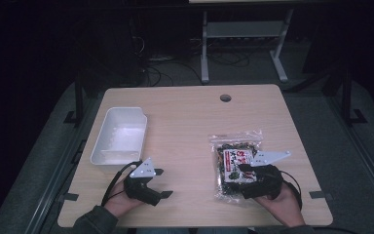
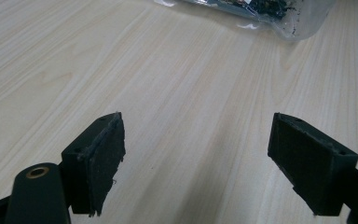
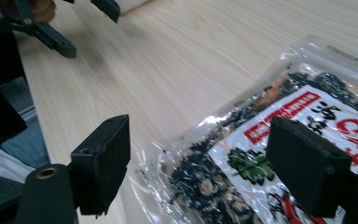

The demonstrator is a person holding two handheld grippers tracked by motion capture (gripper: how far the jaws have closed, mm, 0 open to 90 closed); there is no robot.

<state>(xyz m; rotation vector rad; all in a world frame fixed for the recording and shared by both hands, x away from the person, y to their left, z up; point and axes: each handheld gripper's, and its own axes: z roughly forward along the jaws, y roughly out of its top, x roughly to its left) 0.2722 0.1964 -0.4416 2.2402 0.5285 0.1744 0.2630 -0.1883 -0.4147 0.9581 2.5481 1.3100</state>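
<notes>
white tray in high view, left tongs spread over bare table, right tongs spread over snack bag

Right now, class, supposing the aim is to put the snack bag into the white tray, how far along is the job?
Nothing looks done: the white tray is empty. In hand: the right tongs are open over the near end of the snack bag, which lies flat on the table; the left tongs are open over bare wood. Gripping, lifting and placing remain.

Clear packet — dark contents, red-white label; white tray; pale woodgrain table.
</notes>
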